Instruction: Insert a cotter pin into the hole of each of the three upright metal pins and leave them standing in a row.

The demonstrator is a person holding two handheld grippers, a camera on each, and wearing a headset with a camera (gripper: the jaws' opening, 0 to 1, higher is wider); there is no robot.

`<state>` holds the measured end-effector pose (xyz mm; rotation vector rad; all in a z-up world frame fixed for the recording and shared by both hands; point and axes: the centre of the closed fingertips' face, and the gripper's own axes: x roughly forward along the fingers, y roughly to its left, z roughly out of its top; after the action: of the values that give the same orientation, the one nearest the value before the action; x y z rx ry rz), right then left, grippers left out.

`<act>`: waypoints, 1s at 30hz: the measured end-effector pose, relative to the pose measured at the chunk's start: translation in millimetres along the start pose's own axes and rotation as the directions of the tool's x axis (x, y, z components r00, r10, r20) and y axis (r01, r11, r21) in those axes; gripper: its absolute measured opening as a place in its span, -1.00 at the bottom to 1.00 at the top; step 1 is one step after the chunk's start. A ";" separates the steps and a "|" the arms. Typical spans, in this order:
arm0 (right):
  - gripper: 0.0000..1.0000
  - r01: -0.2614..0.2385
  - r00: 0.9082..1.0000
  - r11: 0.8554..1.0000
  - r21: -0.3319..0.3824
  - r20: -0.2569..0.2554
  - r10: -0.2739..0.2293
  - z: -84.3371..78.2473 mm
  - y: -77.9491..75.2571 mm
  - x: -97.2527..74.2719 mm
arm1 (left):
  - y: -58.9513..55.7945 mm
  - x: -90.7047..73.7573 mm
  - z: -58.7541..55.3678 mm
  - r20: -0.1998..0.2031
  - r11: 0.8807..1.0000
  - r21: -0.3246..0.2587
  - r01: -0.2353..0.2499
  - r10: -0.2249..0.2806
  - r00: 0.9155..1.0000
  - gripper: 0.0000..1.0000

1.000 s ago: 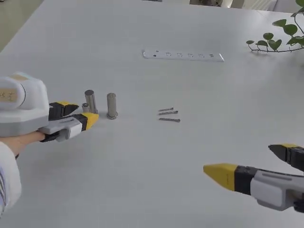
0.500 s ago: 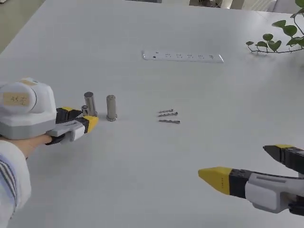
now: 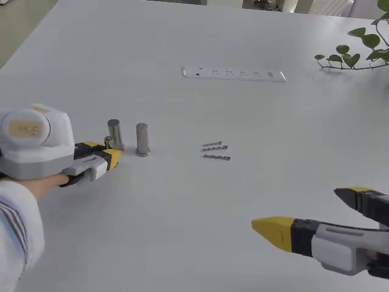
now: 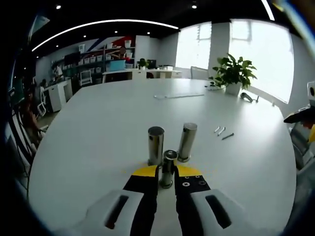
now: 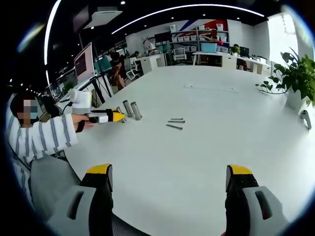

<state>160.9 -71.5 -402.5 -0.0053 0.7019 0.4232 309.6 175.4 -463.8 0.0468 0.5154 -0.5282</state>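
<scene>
Two upright metal pins (image 3: pixel 115 134) (image 3: pixel 142 139) stand side by side left of the table's middle. A third, shorter-looking metal pin (image 4: pixel 168 168) stands upright between the jaws of my left gripper (image 4: pixel 167 178), which is shut on it, just in front of the other two pins (image 4: pixel 155 145) (image 4: pixel 187 141). In the head view the left gripper (image 3: pixel 103 152) sits at the left with that pin (image 3: pixel 108 143) at its tips. Three cotter pins (image 3: pixel 216 149) lie loose to the right of the pins. My right gripper (image 3: pixel 310 213) hovers open and holds nothing, near the front right.
A white power strip (image 3: pixel 234 73) lies flat at the back of the white table (image 3: pixel 182 207). A potted plant's leaves (image 3: pixel 358 42) reach in at the far right. A person's striped sleeve (image 5: pixel 44 137) shows behind the left gripper (image 5: pixel 106 117).
My left gripper's jaws have narrowed around the third metal pin and drawn slightly toward me. The right gripper drifted a little lower and left, still open.
</scene>
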 end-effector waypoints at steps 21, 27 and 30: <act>0.88 0.007 1.000 1.000 0.003 -0.007 -0.007 -3.3 -2.6 1.1 | 5.7 -2.7 -4.2 -0.032 0.999 0.005 -0.033 0.034 0.999 -0.90; 0.88 0.005 1.000 1.000 -0.005 -0.009 -0.005 -3.1 -0.8 1.7 | 4.7 -5.2 -5.9 -0.040 0.999 0.008 -0.033 0.033 0.999 -0.90; 0.88 0.006 1.000 1.000 -0.006 -0.006 -0.006 -2.6 -1.0 1.2 | 4.0 -6.7 -6.9 -0.043 0.999 0.011 -0.032 0.033 0.999 -0.90</act>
<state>160.5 -72.4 -405.4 -0.0141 0.7067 0.4201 303.5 183.1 -466.9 0.0761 0.5531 -0.4988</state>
